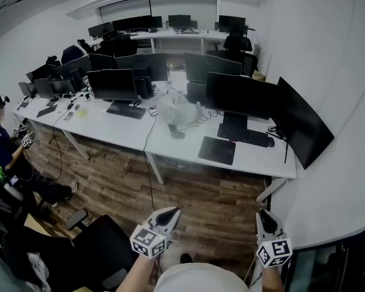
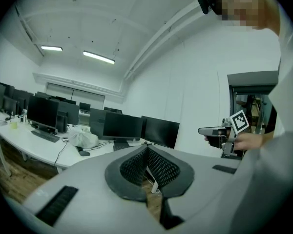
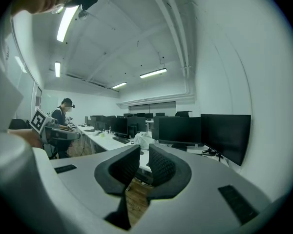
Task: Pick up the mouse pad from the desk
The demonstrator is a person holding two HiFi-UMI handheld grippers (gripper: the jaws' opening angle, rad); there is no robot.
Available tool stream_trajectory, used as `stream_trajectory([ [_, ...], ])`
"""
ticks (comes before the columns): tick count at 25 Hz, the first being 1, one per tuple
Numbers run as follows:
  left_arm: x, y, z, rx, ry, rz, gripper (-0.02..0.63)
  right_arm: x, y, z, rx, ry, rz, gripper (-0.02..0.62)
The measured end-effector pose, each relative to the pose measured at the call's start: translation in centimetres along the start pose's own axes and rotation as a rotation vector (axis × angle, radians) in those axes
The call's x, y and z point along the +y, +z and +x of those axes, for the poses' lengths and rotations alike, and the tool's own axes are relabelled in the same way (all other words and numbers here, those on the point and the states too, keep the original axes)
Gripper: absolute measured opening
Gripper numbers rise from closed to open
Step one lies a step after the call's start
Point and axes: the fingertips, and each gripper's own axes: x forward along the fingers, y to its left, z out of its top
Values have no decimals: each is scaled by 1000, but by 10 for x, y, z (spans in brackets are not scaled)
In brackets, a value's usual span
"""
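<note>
On the left gripper's point(image 1: 170, 212) cube point(image 1: 149, 241), black square markers show.

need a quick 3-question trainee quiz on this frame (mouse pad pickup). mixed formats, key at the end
1. True or false: a gripper already holds the mouse pad.
2. Which lies closest to the mouse pad on the desk? A) the keyboard just behind it B) the white bag C) the seated person
3. Which has its fingers slightly apart with nothing between them: the left gripper or the right gripper?

Key: 1 false, the pad lies flat on the desk and both grippers are well short of it. 2 A. 3 the right gripper; the left is shut and empty.
</note>
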Motion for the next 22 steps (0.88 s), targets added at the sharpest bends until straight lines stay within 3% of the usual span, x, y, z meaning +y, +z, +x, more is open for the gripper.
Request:
stream_trajectory([
  [11, 15, -6, -4, 7, -44, 13, 15, 16, -4, 8, 5, -27, 25, 195],
  [22, 35, -14, -16, 27, -71, 14, 15, 41, -10, 17, 36, -41, 31, 213],
])
